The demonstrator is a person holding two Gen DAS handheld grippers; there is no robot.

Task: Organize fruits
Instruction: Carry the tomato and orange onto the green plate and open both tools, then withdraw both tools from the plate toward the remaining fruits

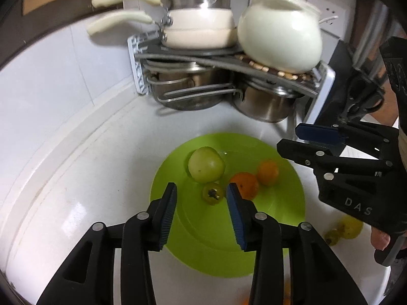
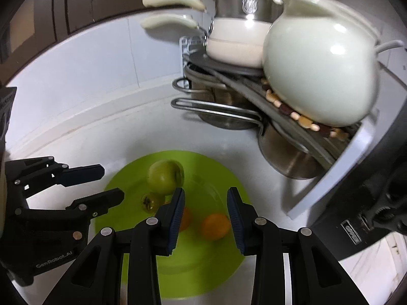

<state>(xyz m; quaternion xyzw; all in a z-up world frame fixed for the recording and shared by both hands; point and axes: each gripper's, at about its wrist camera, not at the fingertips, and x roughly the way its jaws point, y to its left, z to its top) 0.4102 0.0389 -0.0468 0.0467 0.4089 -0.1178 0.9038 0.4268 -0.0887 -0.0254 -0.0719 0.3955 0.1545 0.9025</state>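
both pairs of jaws are seen spread and empty, with nothing pinched between the blue pads. the left gripper [image 1: 202, 198] is held above the near part of a green plate [image 1: 203, 254], and the right gripper [image 2: 206, 203] is held above the same plate from the other side; each is visible at the edge of the other's view.

nearest the left gripper, a small green fruit with a dark calyx [image 1: 213, 193] is seen lying free on the plate, just beyond the fingertips. beside it two orange fruits are resting: one [image 1: 244, 185] close to the right-hand pad, the other [image 1: 267, 172] a little further on. a large green fruit [image 1: 206, 164] is set behind the small one, touching or nearly touching it. off the plate, on the white counter [image 1: 76, 190], two yellow-green fruits [image 1: 346, 228] are partly hidden below the right gripper.

further back, a corner rack [image 1: 229, 58] is seen stacked with steel pots, a cream saucepan [image 1: 198, 29] and a pale round jug [image 1: 279, 33].

as a judgement, four fruits are already gathered and at least two are left outside. the risks are these: round fruits could be nudged and rolled off the shallow plate if a gripper is lowered among them, and the two grippers, being near each other, could be knocked together over the plate.
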